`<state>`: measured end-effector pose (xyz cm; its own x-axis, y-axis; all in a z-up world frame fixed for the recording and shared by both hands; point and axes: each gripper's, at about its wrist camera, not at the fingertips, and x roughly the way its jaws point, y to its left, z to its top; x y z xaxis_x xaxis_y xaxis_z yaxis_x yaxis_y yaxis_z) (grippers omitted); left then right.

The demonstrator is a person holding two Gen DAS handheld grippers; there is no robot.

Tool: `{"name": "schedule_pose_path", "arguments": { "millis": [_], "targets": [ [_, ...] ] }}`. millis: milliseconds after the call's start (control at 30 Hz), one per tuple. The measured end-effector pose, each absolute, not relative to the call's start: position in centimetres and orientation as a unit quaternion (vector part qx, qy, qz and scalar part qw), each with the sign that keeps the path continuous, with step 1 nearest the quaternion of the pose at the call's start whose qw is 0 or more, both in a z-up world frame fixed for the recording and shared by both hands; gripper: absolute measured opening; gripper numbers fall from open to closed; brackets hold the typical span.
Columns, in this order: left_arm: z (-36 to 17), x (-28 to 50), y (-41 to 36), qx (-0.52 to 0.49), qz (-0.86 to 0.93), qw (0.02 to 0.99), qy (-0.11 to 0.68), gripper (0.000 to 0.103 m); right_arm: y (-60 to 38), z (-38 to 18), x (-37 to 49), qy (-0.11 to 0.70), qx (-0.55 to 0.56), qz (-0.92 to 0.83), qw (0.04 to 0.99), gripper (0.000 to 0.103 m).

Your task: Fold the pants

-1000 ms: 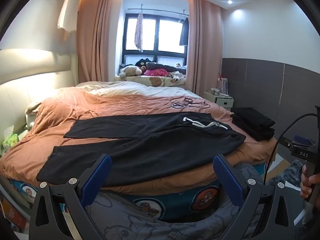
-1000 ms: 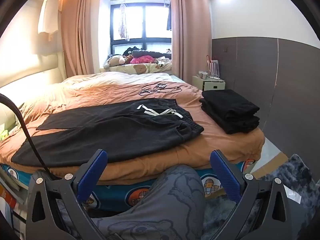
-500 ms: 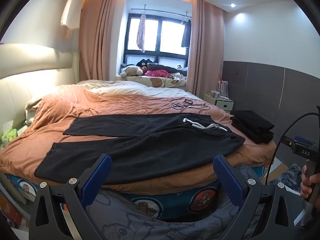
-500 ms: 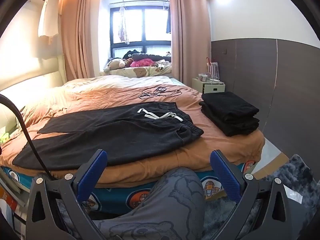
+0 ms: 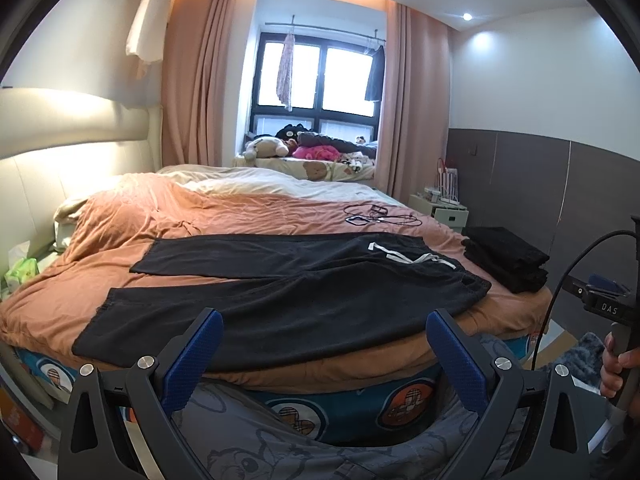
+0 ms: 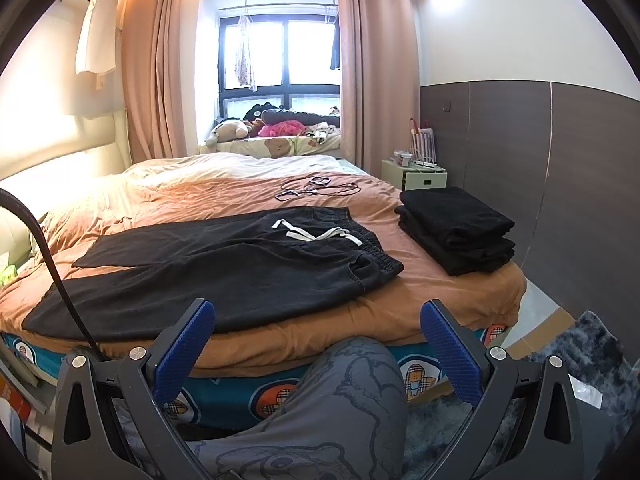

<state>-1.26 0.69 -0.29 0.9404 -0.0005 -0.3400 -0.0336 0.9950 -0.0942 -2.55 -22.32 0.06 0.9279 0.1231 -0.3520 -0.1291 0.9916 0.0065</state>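
Left wrist view looks across a bed (image 5: 248, 216) covered by a wrinkled, matte orange-brown sheet. Black pants (image 5: 280, 292) lie flat on it, soft heavy knit, both legs stretched toward 9 o'clock and slightly apart, the elastic waistband toward 3 o'clock with a white flat drawstring (image 5: 408, 256) lying loose across it. At 2 o'clock from the pants, near the bed's corner, sits a neat rectangular stack of folded black clothes (image 5: 506, 258). Thin black cables (image 5: 380, 216) coil on the sheet at 12 o'clock.

Low in the frame the left gripper (image 5: 324, 354) is spread wide and holds nothing, its blue fingers (image 5: 192, 364) ribbed with a fine grid texture, mounted on smooth black angular arms with round silver bolts. It hangs short of the bed edge, apart from the pants.

From the right wrist view, the right gripper (image 6: 316, 340) is likewise spread wide and holds nothing, above a knee in grey cartoon-print fabric (image 6: 340, 412). A shaggy grey rug (image 6: 580, 364) lies at 4 o'clock.
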Motion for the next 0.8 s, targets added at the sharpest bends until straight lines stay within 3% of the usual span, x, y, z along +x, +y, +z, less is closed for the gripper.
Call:
{"name": "schedule_pose_path", "arguments": {
  "millis": [800],
  "targets": [
    [0.25,-2.02,1.01,-0.052,0.015,0.985,0.163,0.103,-22.59,0.07,-2.53,0.173,-0.011,0.067,0.983,0.103]
  ]
}}
